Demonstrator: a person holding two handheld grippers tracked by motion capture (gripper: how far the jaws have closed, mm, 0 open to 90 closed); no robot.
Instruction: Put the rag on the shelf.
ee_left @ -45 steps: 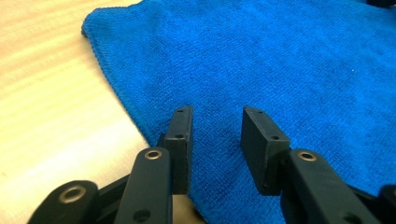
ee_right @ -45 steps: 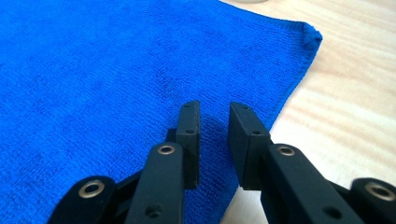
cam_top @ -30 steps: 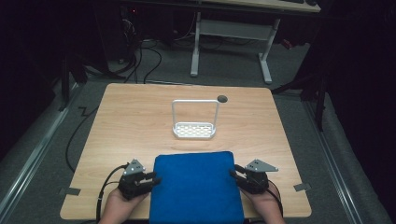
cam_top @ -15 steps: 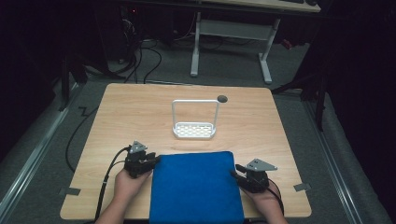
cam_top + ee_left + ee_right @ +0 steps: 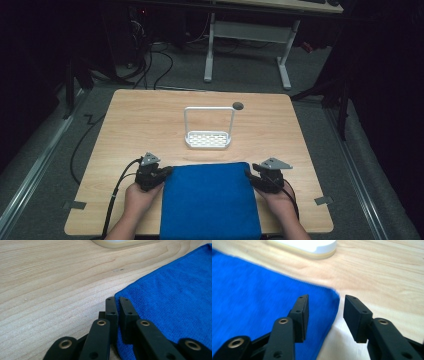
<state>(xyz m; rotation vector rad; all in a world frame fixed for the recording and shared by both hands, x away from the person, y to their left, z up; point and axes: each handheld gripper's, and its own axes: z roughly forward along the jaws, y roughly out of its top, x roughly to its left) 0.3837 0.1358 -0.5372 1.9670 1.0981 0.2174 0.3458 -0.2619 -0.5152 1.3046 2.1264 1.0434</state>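
White perforated rack (image 5: 208,136) on wooden table (image 5: 140,125), blue cloth (image 5: 207,200) just beside it.

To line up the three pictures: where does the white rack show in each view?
High view: white rack stands upright mid-table, beyond the blue cloth.
Left gripper view: its pale base cuts the top edge, right of centre.
Right gripper view: its base at the top edge, left of centre.
Shared landmark: the blue cloth's far edge.
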